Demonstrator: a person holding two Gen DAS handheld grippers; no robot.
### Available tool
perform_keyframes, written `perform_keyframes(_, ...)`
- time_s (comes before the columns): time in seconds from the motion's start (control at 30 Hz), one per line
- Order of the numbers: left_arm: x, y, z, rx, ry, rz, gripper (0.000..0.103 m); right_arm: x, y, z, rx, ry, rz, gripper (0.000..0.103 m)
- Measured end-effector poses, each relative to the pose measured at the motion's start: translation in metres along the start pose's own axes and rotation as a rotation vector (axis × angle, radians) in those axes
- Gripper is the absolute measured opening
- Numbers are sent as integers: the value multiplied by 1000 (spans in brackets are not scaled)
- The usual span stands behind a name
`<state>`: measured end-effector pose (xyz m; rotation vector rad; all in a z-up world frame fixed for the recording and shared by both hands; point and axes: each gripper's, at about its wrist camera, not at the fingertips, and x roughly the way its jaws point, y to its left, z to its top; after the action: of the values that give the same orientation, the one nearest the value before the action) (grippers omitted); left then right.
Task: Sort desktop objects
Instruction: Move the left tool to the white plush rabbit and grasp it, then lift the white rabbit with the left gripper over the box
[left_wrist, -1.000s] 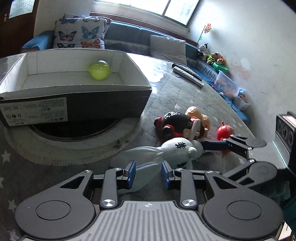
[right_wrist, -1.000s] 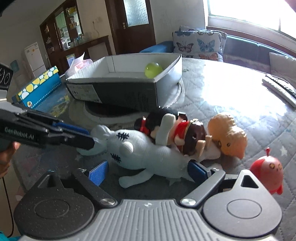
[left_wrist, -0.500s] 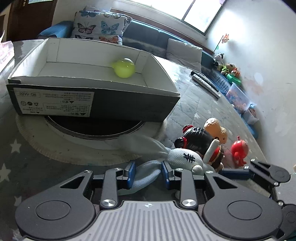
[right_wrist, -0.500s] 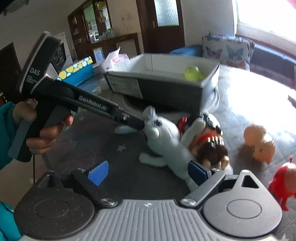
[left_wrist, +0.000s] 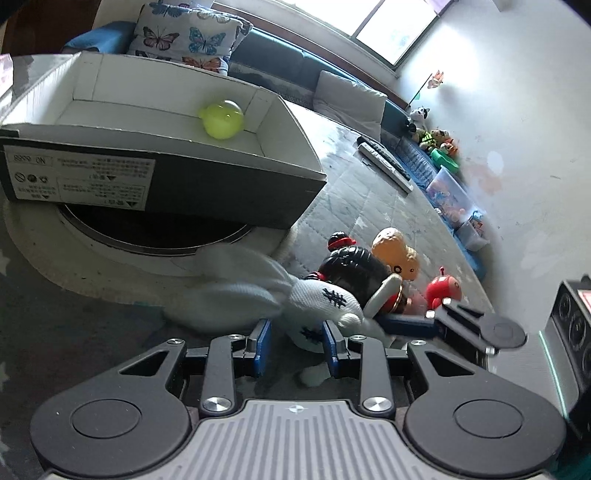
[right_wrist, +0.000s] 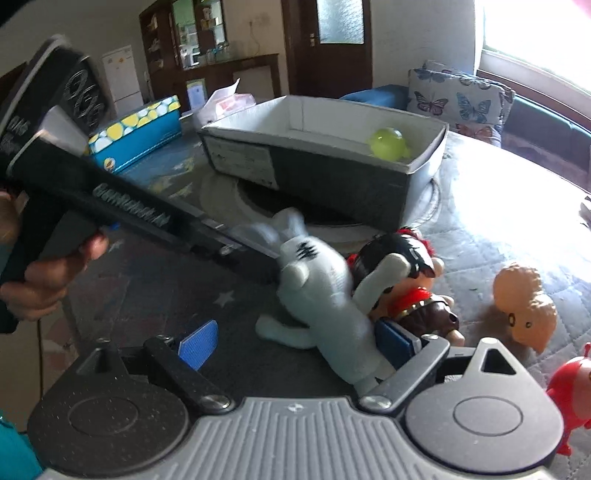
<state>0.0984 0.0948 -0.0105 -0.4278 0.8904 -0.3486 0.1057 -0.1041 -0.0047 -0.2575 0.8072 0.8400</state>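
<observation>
Gripping the white, black-stitched plush rabbit (left_wrist: 325, 302), left tongs (left_wrist: 295, 345) pinch its head.

Far back we see a pillow with butterflies (left_wrist: 188, 38) on a dark blue sofa (left_wrist: 280, 55). A plain grey pillow (left_wrist: 349, 99) leans there too. Two remote controls (left_wrist: 384, 160) lie on the far right side of the grey table cover (left_wrist: 369, 206). By the wall sit small stuffed toys (left_wrist: 432, 138). In the other view we see a blue box with yellow dots (right_wrist: 136, 133), a white fridge (right_wrist: 123, 79) and a brown door (right_wrist: 327, 44).
</observation>
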Motion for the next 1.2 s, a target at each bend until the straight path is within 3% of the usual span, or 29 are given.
perform_keyframes(0.23,-3,6,5,-46,-10,-11,32,-8,15,-2,1,11,122,92)
perform_keyframes(0.43,-7,5,9,-75,-33,-46,32,-1,8,-1,49,10,62,86)
perform_keyframes(0.67,5,0,17,-90,-13,-55,32,9,-8,1,155,12,8,71)
perform_keyframes(0.77,12,3,23,-140,-5,-53,32,9,-9,2,164,8,4,60)
perform_keyframes(1.2,34,11,30,-219,34,-50,42,11,-8,2,176,-9,0,41)
